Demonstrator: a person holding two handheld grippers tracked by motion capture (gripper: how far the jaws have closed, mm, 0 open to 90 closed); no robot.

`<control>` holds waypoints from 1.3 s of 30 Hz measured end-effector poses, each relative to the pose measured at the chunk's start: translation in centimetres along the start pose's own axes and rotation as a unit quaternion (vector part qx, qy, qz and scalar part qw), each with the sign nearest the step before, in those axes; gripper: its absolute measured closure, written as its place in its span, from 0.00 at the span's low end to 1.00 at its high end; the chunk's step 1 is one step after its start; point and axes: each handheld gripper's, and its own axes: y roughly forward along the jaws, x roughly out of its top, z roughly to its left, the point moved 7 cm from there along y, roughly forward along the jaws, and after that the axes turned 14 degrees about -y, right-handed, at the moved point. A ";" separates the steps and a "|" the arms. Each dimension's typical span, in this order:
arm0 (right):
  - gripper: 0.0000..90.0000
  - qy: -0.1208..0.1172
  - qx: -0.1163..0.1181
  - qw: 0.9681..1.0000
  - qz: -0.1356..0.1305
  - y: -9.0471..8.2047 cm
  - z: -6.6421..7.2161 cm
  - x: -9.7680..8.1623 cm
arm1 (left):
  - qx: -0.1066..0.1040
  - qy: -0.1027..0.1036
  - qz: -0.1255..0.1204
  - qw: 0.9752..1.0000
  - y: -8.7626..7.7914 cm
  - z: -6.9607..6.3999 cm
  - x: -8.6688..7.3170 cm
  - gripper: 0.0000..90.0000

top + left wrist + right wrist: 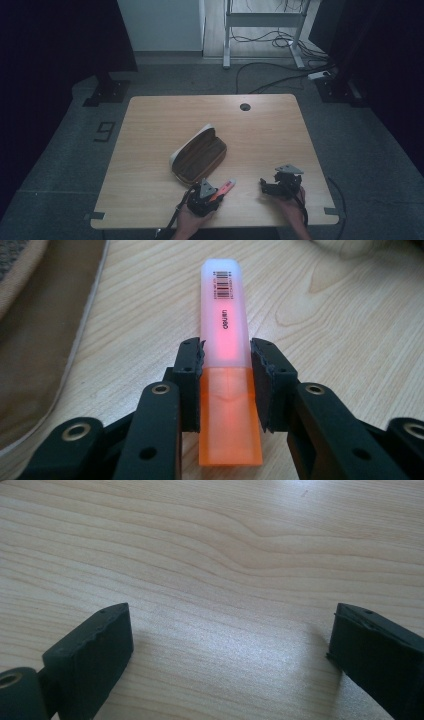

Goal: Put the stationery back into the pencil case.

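A: Where's the highlighter (227, 365) right now?

B: Flat on the wooden desk (160, 120), near the front edge, just in front of the brown pencil case (199, 156). In the left gripper view its frosted cap, with a barcode, points away from the camera and the orange body runs back toward it.

A: And the left gripper (226, 385)?

B: Its jaws sit on either side of the highlighter, right where cap meets body. Both pads lie against its sides, so it is clamped on the marker, which is resting on the desk.

A: Is the pencil case touched by anything?

B: No. It lies diagonally near the middle of the desk, closed as far as I can tell; its fabric edge shows at the left of the left gripper view, close to the highlighter but apart from it.

A: The right gripper (281, 184)?

B: Held in the person's right hand near the front right of the desk, well apart from the highlighter. Its jaws stand wide apart with bare wood between them.
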 end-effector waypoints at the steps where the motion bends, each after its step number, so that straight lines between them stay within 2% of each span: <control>1: 0.04 -0.001 0.000 1.000 0.001 0.0 0.0 0.0 | -0.002 0.000 -0.002 1.000 -0.1 0.0 0.1 0.75; 6: 0.04 0.000 0.000 1.000 0.000 0.0 0.0 0.0 | -0.017 -0.009 -0.010 1.000 -0.8 0.0 0.6 0.75; 16: 0.04 0.000 0.000 1.000 0.000 0.0 0.0 0.0 | -0.045 -0.032 -0.042 0.998 -3.5 0.8 2.8 0.75; 19: 0.04 0.000 0.000 1.000 -0.001 0.0 0.0 0.0 | -0.043 -0.032 -0.052 0.997 -4.4 1.3 3.5 0.75; 21: 0.04 0.000 0.000 1.000 -0.001 0.0 0.0 0.0 | -0.045 -0.041 -0.064 0.996 -5.3 2.0 4.2 0.75; 26: 0.04 0.000 -0.001 1.000 0.000 0.0 0.0 0.0 | -0.040 -0.048 -0.075 0.995 -6.2 3.1 5.1 0.75; 31: 0.04 0.000 0.000 1.000 0.000 0.0 0.0 0.0 | -0.029 -0.046 -0.076 0.996 -6.7 4.4 5.9 0.75; 34: 0.05 0.000 -0.001 1.000 0.000 0.0 0.0 0.0 | -0.025 -0.051 -0.083 0.995 -6.8 5.0 6.4 0.75; 39: 0.05 0.000 -0.001 1.000 -0.001 0.0 0.0 0.0 | -0.010 -0.041 -0.081 0.996 -6.7 5.8 7.4 0.75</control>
